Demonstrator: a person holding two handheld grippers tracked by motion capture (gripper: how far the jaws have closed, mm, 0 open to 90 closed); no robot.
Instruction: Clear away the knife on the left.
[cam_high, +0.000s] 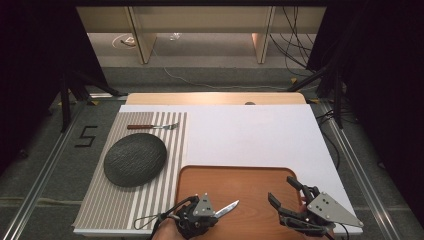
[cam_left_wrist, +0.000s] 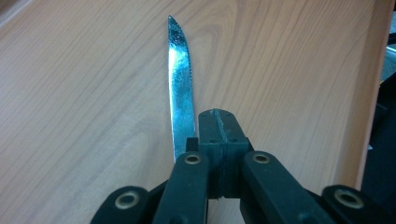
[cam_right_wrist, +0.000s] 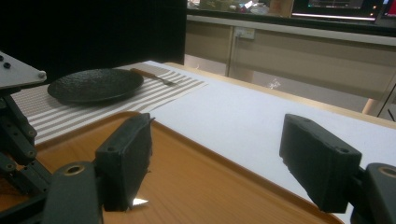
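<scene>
Knife (cam_left_wrist: 181, 88) seemingly clamped beside closed jaws.

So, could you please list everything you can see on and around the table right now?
knife: one, silver blade, over the tray's near left part, held in the left tongs
tray: one, brown wood, near middle of the table
plate: one, dark grey, on the striped mat
fork: one, brown handle with metal tines, on the mat beyond the plate
striped mat: one, grey and white, left side of the table
white sheet: one, white, over most of the table top
left tongs: one, black, shut on the knife
right tongs: one, black, open over the tray's near right part, nothing between the jaws
</scene>
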